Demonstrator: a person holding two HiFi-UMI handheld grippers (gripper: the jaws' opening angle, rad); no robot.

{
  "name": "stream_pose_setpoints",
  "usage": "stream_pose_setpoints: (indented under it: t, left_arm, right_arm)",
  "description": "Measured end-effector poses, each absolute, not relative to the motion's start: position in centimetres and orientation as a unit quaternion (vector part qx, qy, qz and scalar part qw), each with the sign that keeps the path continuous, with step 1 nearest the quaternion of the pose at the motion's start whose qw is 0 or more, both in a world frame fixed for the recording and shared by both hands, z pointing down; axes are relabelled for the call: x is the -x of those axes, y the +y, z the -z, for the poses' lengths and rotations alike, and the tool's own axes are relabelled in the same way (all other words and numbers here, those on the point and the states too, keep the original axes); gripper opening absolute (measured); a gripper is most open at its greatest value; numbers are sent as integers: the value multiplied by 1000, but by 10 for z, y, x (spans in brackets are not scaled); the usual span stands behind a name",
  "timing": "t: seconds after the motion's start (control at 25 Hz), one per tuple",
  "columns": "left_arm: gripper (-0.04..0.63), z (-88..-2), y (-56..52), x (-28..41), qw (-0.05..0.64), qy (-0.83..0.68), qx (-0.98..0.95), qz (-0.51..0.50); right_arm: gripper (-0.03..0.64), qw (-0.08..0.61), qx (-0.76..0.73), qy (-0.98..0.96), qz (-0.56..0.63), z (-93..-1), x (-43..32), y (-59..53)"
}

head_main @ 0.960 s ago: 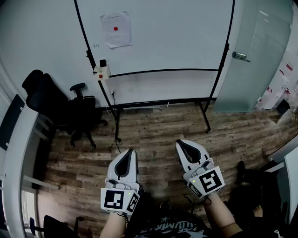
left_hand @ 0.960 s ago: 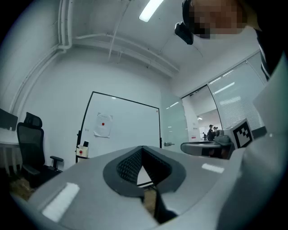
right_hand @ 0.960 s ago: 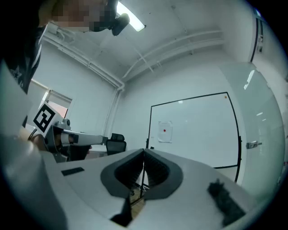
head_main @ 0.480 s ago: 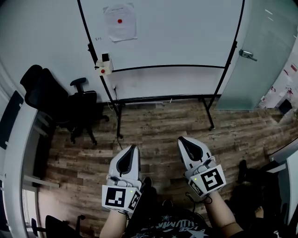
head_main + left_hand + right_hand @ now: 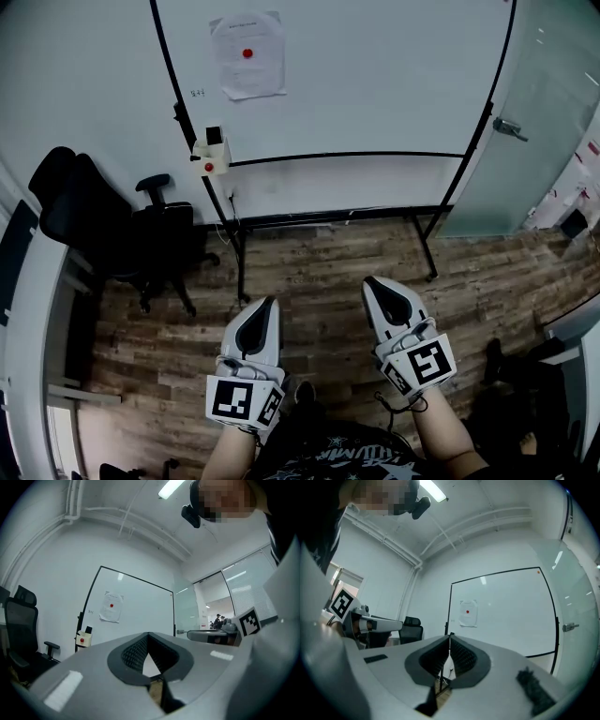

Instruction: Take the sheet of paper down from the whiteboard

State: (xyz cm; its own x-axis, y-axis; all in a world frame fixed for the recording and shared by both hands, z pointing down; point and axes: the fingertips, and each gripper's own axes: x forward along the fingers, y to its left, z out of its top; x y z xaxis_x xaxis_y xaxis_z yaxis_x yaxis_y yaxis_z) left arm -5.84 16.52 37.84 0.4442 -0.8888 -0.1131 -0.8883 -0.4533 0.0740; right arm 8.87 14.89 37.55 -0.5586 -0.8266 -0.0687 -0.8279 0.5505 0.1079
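The head view looks forward and steeply down from the person's head. The wooden floor [image 5: 319,267] fills the middle, the left tongs [image 5: 266,302] and right tongs [image 5: 371,281] lie near, and the whiteboard [image 5: 375,75] stands far. Each gripper view sits low just behind its own tongs, facing level toward that far board. All three share the whiteboard and its sheet of paper [image 5: 248,54].
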Motion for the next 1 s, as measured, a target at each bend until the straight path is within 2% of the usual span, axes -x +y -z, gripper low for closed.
stream_pose_setpoints:
  t: [0.6, 1.0]
  left_arm:
    - [8, -376, 60, 152, 5, -532, -843, 77]
    - [8, -381, 28, 153, 5, -534, -843, 71]
  right_arm:
    - [15, -8, 471, 879, -74, -367, -6, 39]
    - [15, -2, 473, 878, -75, -363, -9, 5]
